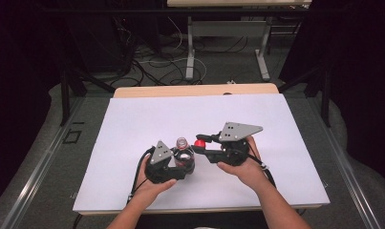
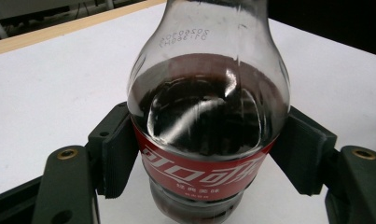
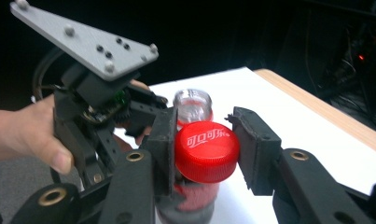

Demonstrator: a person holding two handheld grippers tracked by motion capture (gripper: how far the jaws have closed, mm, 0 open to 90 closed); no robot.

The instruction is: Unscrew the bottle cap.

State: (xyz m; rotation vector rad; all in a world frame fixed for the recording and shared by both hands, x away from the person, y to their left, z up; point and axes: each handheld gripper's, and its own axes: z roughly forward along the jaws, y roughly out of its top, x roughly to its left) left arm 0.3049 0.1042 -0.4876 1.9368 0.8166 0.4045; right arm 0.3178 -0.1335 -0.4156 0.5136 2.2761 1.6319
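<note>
Now on the white table (image 1: pixel 133 124) my left gripper (image 2: pixel 209 158) clamps the open bottle (image 1: pixel 183 153) upright; my right gripper (image 3: pixel 205 150) pinches its red cap (image 3: pixel 206 150) just beside the mouth. I'd hold both level against spilling.

Lighting is uneven: the white rectangular table sheet (image 1: pixel 147 129) is bright and evenly lit from above, near blown out, while the room around it falls to near black. High view is soft and low-res, with dark purple vignetting at both sides; cables on the floor behind are barely legible. Shadows on the sheet are faint, small ones under the grippers. In the left gripper view the clear plastic cola bottle with red label (image 2: pixel 208 116) is sharp, with white specular streaks on the dark liquid; the black jaws at the bottom corners are blurred. In the right gripper view the red screw cap (image 3: pixel 206 150) is in focus with mild sheen, the near jaws are soft, and the background is underexposed.
</note>
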